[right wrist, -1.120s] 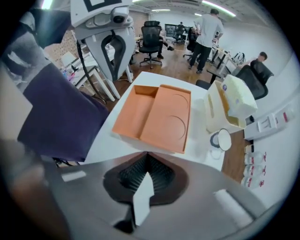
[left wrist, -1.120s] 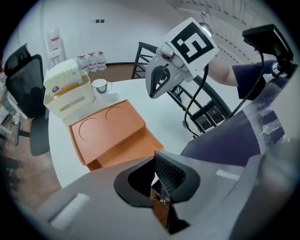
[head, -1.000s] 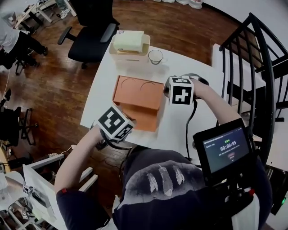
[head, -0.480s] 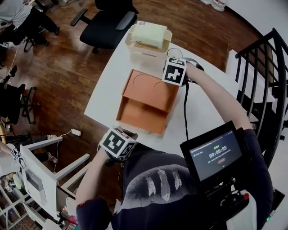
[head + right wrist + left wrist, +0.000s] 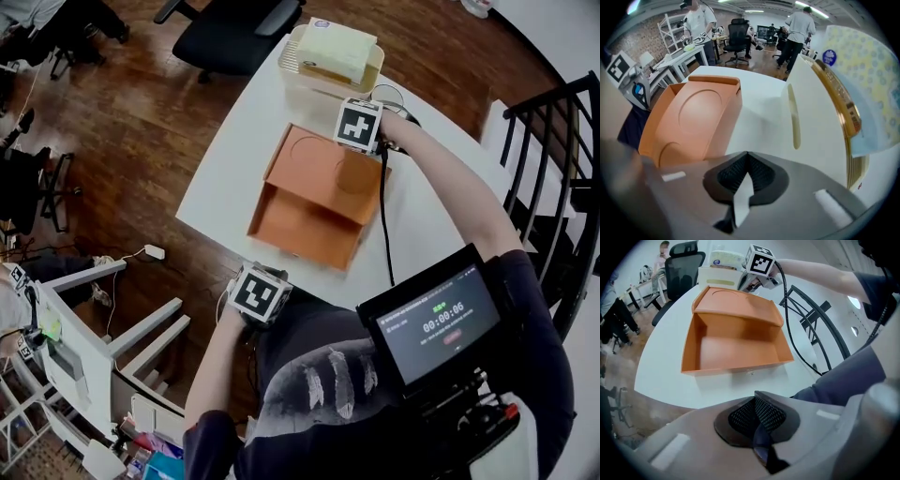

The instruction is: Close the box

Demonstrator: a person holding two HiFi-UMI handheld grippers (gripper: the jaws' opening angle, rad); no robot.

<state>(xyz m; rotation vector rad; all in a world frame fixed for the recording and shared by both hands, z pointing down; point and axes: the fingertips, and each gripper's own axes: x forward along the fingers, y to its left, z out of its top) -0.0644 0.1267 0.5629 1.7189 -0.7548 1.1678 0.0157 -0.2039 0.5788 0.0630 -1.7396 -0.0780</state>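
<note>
An orange box lies open on the white table, seen in the head view. Its lid hinges at the far side and slopes upward, with two round dents in it. My right gripper is shut and empty at the lid's far right corner; I cannot tell whether it touches the lid. The right gripper view has the lid close below the shut right gripper. My left gripper is shut and empty, held off the table's near edge. Past the left gripper, that view looks into the box.
A cream basket holding a tissue pack stands just beyond the lid; it fills the right side as the basket in the right gripper view. A black cable trails over the table. A black railing runs at the right, an office chair beyond the table.
My right gripper has moved away to the lid's far corner by the basket, and the lid has come up from flat. My left gripper has pulled back off the table's near edge.
</note>
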